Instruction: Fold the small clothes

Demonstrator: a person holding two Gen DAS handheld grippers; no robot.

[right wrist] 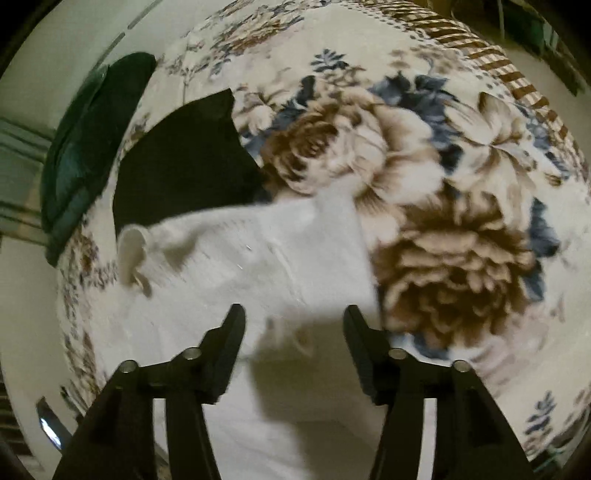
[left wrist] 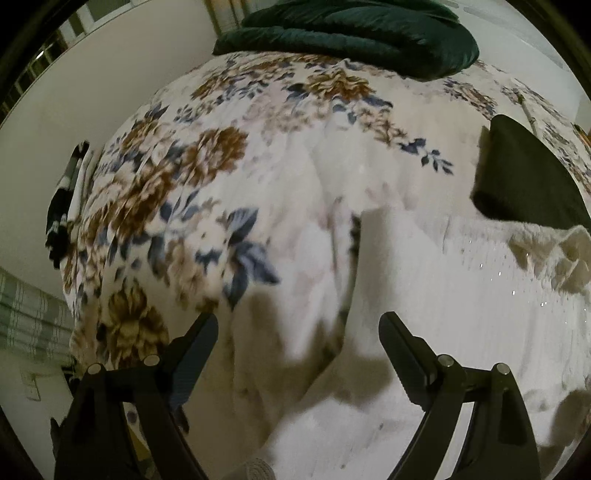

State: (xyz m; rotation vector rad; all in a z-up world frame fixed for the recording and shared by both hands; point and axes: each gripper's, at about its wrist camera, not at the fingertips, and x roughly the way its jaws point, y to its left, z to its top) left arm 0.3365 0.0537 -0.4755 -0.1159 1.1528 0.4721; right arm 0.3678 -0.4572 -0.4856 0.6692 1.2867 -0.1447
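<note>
Left wrist view: a floral fleece blanket in cream, brown and blue [left wrist: 177,192] covers the bed and serves as the folding surface. A dark green velvet cushion [left wrist: 354,33] sits at its far edge. A white knitted small garment with tiny sequins [left wrist: 461,295] lies flat on the near right, apparently spread for folding, its fuzzy collar [left wrist: 554,251] just beside a folded black cloth [left wrist: 524,177], likely set aside as finished. The left gripper [left wrist: 299,332] hangs wide open over the garment's left edge, holding nothing. In the right wrist view, the right gripper [right wrist: 293,317] stands partly open above the white fabric, empty, seemingly between grasps.
</note>
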